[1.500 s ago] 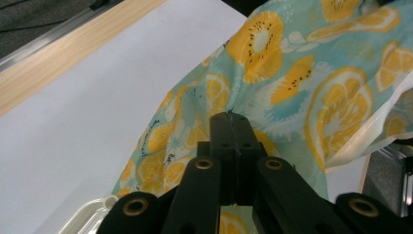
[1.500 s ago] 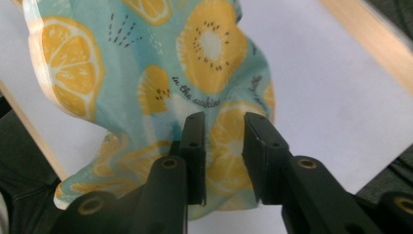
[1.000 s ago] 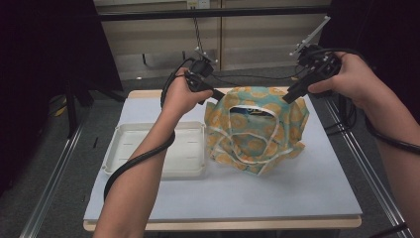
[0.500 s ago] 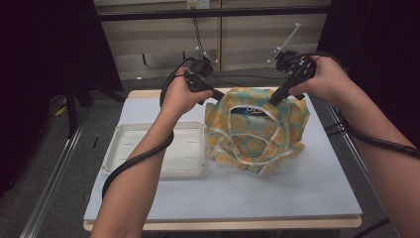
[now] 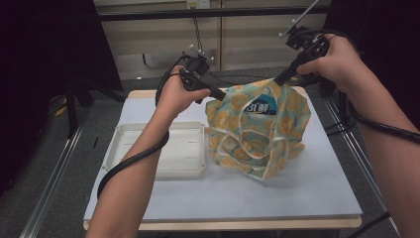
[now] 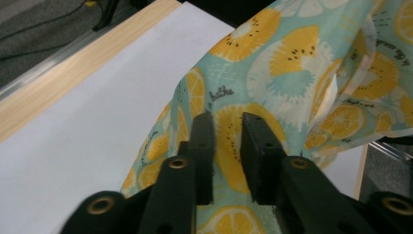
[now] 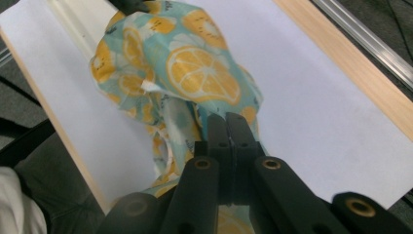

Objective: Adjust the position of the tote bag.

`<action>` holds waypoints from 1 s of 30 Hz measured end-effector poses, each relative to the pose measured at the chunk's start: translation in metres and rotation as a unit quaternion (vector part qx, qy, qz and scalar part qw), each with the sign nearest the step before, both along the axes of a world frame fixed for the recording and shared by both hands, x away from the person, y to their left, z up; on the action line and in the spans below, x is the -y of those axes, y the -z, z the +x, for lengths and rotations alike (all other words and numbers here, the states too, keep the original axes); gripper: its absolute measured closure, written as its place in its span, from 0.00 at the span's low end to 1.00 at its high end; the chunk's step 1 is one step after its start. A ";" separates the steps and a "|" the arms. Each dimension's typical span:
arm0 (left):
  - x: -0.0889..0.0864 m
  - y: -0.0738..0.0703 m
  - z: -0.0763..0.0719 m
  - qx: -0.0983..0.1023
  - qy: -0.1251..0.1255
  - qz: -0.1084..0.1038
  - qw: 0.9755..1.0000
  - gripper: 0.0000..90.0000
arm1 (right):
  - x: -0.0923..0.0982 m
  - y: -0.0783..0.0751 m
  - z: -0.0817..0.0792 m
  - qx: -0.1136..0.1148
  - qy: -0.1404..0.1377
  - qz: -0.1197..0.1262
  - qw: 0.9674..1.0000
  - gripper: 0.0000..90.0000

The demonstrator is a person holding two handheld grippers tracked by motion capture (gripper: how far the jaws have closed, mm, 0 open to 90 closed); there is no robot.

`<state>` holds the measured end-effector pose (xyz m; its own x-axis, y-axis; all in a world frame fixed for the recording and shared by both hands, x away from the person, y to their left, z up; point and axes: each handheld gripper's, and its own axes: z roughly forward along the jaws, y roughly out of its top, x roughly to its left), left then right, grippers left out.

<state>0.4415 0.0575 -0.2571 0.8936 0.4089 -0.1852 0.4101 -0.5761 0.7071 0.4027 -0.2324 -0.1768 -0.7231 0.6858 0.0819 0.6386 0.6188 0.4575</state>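
Bag (image 5: 257,126): citrus-print cloth, hanging under right gripper.
Right gripper (image 5: 274,82): jaws just closed, pinching bag's top edge.
Left gripper (image 6: 227,139): jaws just parting slightly, cloth between, unpressed.

The tray (image 5: 158,153) lies on the table (image 5: 297,198), just left of the bag (image 5: 257,129).

The right gripper (image 5: 275,82) has closed on the bag (image 5: 257,129) and lifted its edge; the left gripper (image 5: 222,95) has been opening.
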 end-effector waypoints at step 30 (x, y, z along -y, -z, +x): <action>0.019 0.008 -0.021 0.022 0.057 0.042 0.997 1.00 | 0.002 0.025 0.005 -0.012 0.022 0.005 1.000 1.00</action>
<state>0.4207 0.0388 -0.2655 0.9417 0.3166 -0.1138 0.3081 -0.6756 0.6699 0.4075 -0.2346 -0.2018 -0.6899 0.7162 0.1052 0.6761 0.5855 0.4473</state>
